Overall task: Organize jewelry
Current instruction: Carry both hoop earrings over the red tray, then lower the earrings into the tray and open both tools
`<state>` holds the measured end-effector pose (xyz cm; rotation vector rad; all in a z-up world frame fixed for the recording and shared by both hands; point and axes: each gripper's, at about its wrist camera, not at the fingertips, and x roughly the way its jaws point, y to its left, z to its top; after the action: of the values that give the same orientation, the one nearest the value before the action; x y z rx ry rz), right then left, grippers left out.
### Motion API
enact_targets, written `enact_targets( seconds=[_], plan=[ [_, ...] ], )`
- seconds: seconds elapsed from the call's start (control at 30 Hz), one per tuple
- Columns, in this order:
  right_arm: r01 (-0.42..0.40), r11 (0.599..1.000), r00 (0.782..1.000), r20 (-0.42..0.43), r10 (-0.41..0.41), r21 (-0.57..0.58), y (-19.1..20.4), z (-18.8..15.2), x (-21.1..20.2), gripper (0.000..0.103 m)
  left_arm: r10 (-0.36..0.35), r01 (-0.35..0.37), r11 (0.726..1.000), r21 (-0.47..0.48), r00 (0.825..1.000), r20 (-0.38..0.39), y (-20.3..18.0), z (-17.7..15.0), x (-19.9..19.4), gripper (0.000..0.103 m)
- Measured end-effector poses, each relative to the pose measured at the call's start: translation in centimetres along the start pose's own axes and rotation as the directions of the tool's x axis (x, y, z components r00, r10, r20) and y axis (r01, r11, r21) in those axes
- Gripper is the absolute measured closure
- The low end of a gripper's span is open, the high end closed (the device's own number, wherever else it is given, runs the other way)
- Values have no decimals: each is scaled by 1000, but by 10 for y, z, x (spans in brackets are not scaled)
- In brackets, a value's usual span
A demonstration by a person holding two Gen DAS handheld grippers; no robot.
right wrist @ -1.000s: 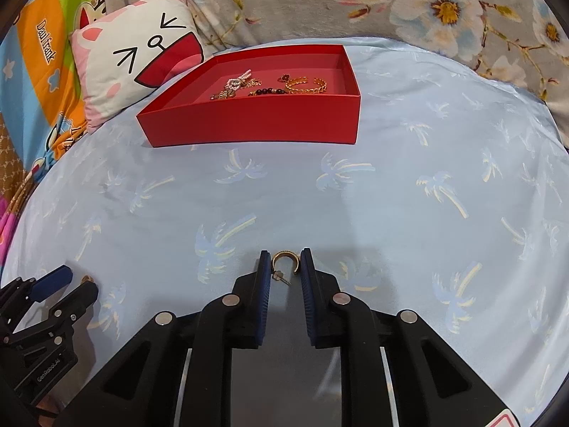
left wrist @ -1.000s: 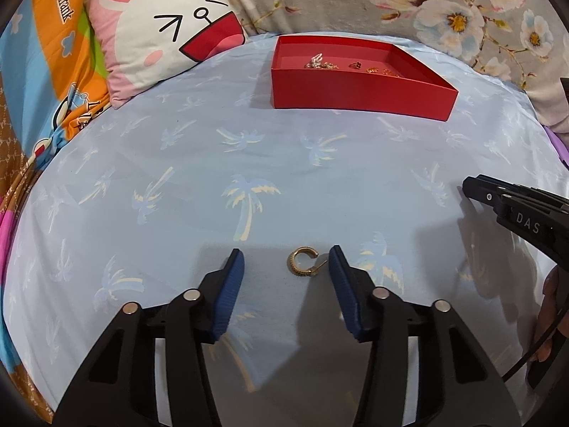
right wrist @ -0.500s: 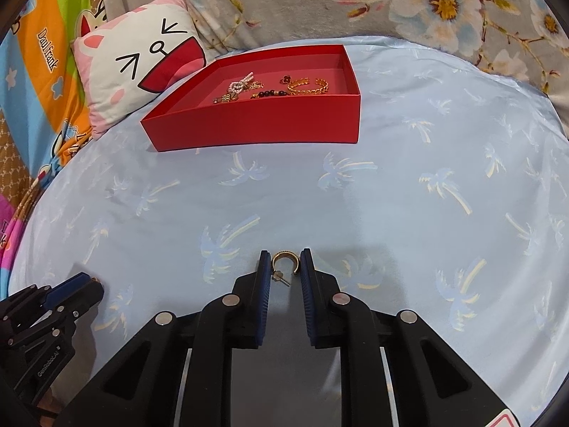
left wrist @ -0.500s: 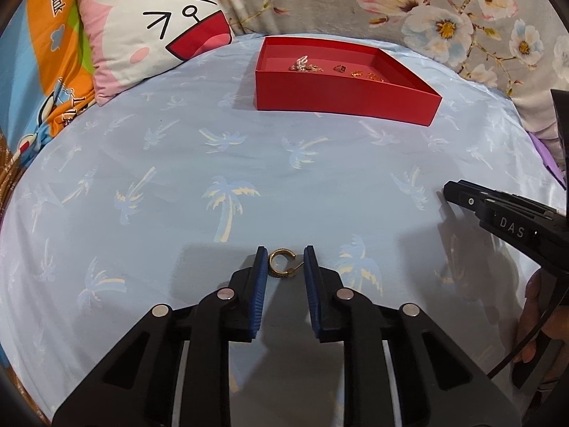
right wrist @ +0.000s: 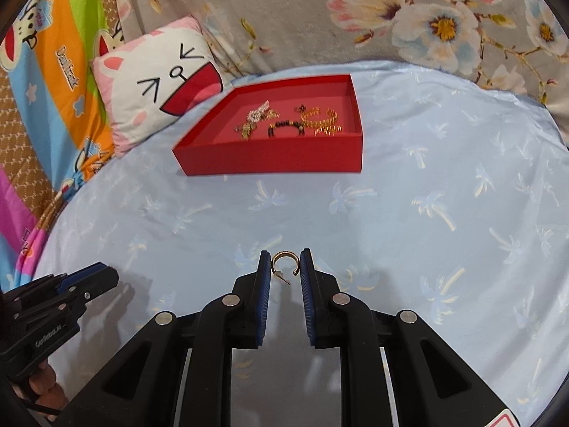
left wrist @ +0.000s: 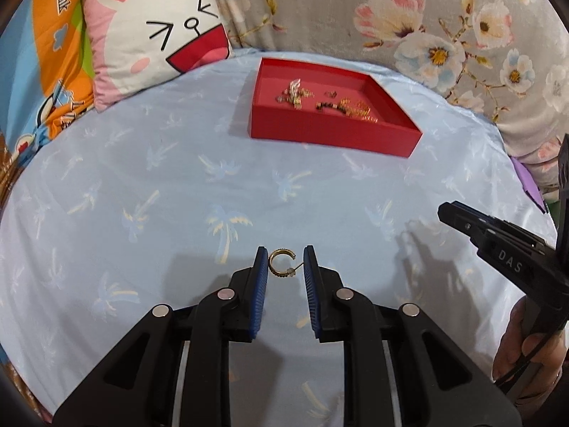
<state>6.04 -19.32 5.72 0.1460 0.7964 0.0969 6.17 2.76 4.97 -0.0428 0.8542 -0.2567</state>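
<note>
Blue ribbed pads of the left gripper [left wrist: 284, 263] pinch a small gold C-shaped hoop earring [left wrist: 281, 262] at their tips, its post touching the right-hand pad; the jaws are narrowed around it, with only the hoop's width between them. Likewise the right gripper [right wrist: 285, 265] has its jaws drawn in on a second gold hoop earring [right wrist: 283, 262], clamped between the pad tips with its post hanging down. Both grippers sit above a pale blue sheet printed with palm trees [right wrist: 444, 213]. Farther out on that sheet stands a shallow red rectangular tray [right wrist: 270, 158] with a gold chain, dark beads and a pearl-studded piece lying inside. Beyond it leans a pink and white cartoon-face cushion [left wrist: 156, 35] against flowered grey fabric [right wrist: 302, 14].
</note>
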Motion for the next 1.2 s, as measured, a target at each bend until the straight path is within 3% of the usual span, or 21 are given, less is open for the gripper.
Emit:
enact_targets(
  seconds=[0.3, 0.53, 0.83, 1.2],
  plan=[
    [-23, 999, 994, 107, 26, -25, 4, 44, -40, 87, 1, -1, 1000, 3, 993, 122, 3, 61, -33, 83],
    [-16, 998, 983, 182, 25, -54, 6, 89, -49, 87, 66, -77, 996, 46, 976, 209, -6, 107, -37, 83],
    [-15, 999, 976, 217, 24, -41, 1, 146, -23, 87, 98, -113, 992, 64, 973, 209, -19, 154, -3, 83],
    [-22, 1000, 981, 194, 26, -21, -8, 184, 22, 87, 97, -109, 992, 59, 979, 180, -22, 194, 39, 83]
  ],
)
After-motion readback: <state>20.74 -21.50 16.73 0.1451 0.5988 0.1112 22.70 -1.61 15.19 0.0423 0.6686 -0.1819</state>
